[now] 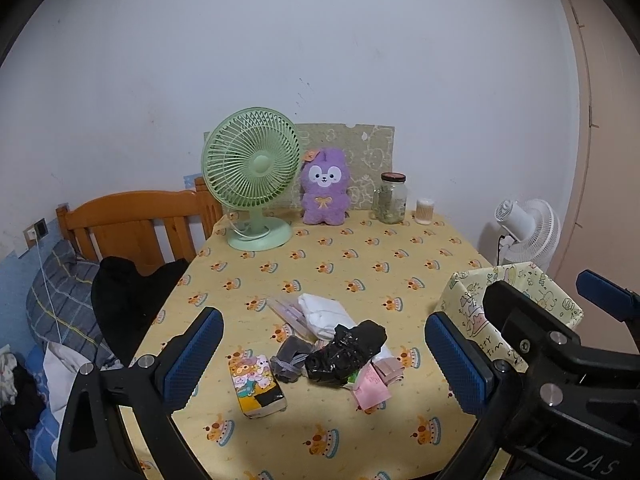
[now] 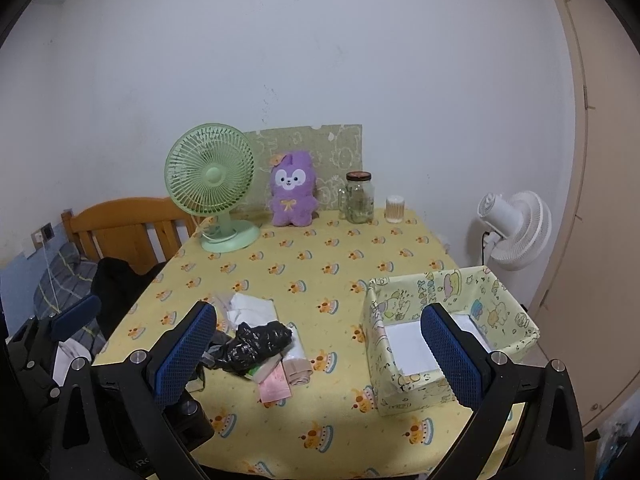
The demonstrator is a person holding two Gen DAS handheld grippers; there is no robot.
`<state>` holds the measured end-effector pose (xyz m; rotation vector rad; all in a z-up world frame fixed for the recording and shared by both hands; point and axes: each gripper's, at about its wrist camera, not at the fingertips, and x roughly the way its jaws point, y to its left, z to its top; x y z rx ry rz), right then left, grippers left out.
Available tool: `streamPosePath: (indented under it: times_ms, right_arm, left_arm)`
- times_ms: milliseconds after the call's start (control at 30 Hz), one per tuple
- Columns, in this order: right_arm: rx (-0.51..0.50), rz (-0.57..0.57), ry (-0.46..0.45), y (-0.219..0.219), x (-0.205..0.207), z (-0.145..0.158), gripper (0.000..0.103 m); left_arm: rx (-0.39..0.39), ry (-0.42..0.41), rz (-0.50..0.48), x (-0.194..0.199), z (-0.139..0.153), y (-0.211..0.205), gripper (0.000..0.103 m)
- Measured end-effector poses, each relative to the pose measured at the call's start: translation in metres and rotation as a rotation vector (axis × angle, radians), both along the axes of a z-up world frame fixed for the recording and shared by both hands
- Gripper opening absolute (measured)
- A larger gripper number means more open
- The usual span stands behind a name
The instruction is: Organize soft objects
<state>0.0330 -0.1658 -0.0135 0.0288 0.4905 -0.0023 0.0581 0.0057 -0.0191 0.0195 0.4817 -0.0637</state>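
A pile of soft things lies near the table's front: a crumpled black plastic bag (image 1: 346,354) (image 2: 256,342), a folded white cloth (image 1: 324,314) (image 2: 252,308), a grey cloth (image 1: 290,360), a pink packet (image 1: 372,390) (image 2: 274,390) and a cartoon-printed tissue pack (image 1: 256,386). To the right stands an open box wrapped in cartoon paper (image 2: 420,394) (image 1: 464,300), white inside. My left gripper (image 1: 326,360) hovers open in front of the pile, holding nothing. My right gripper (image 2: 320,356) is open too, between pile and box.
At the back of the yellow tablecloth (image 2: 320,264) stand a green desk fan (image 1: 252,168), a purple plush (image 1: 324,188), a glass jar (image 1: 390,198) and a small swab pot (image 1: 425,211). A wooden headboard (image 1: 132,216) and bedding lie left; a white fan (image 2: 516,228) stands right.
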Motion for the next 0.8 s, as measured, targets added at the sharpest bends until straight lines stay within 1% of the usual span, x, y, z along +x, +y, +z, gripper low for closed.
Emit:
streamPosePath:
  times_ms: [500,800]
  right_arm:
    - [-0.001,-0.007,-0.007,-0.002,0.003,0.001,0.103]
    - [0.01,-0.018,-0.025,-0.004,-0.009,0.0,0.103]
  left_arm:
    - [-0.005,-0.005,-0.007,0.002,0.003,0.0,0.101]
    - [-0.001,-0.023,-0.017,-0.009,0.003,-0.003,0.101]
